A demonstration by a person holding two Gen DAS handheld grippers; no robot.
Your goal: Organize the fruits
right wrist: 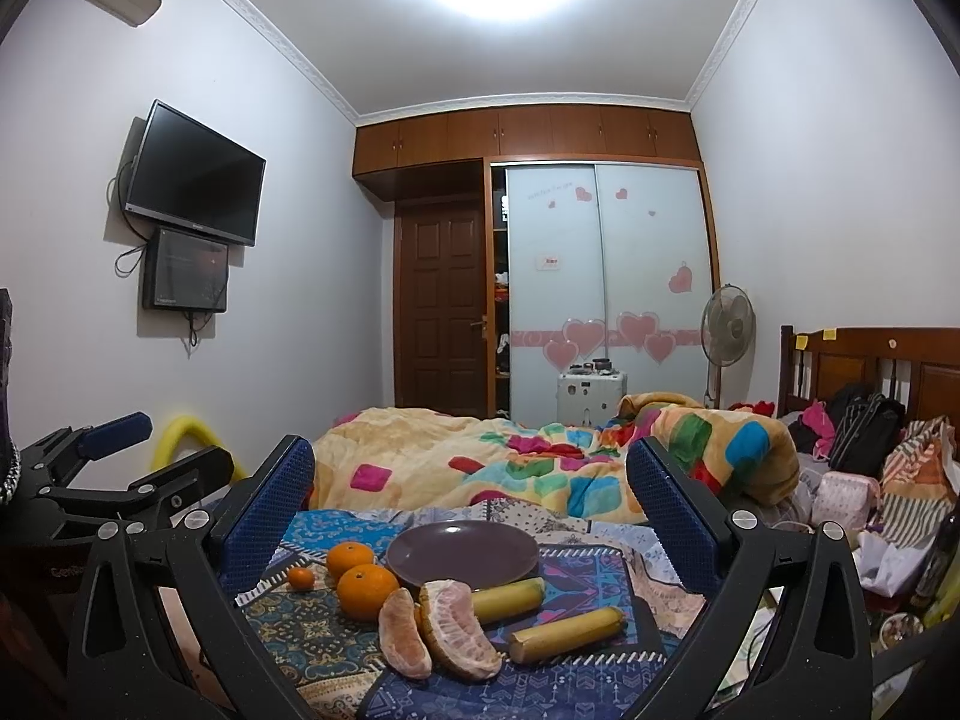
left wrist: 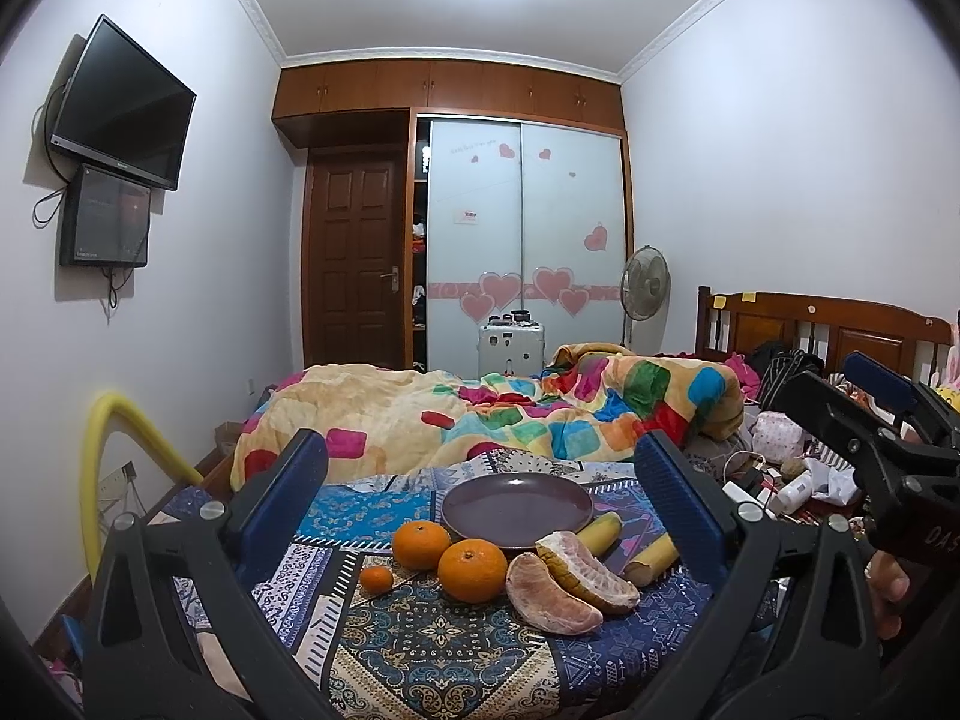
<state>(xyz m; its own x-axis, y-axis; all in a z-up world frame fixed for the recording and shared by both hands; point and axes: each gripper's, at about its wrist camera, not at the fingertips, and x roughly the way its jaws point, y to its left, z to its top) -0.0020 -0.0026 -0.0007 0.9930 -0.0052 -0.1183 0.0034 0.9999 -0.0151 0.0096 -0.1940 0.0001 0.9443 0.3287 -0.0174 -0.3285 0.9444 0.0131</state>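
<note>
An empty purple plate (left wrist: pixel 517 509) (right wrist: pixel 462 553) sits on a patterned cloth (left wrist: pixel 420 648) (right wrist: pixel 300 630). In front of it lie two oranges (left wrist: pixel 472 570) (right wrist: pixel 367 593), a small tangerine (left wrist: pixel 376 579) (right wrist: pixel 300 578), two peeled pomelo wedges (left wrist: pixel 552 594) (right wrist: pixel 459 630) and two banana pieces (left wrist: pixel 651 558) (right wrist: pixel 567 633). My left gripper (left wrist: pixel 480 492) is open and empty, held back from the fruit. My right gripper (right wrist: pixel 471 492) is open and empty too; it also shows at the right of the left wrist view (left wrist: pixel 852 408).
The cloth lies on a bed with a colourful quilt (left wrist: pixel 480 414) (right wrist: pixel 540 456). Clutter, bags and cables lie to the right (left wrist: pixel 780 468) (right wrist: pixel 870 480). A yellow foam tube (left wrist: pixel 120 450) stands at the left. A wardrobe, door and fan stand behind.
</note>
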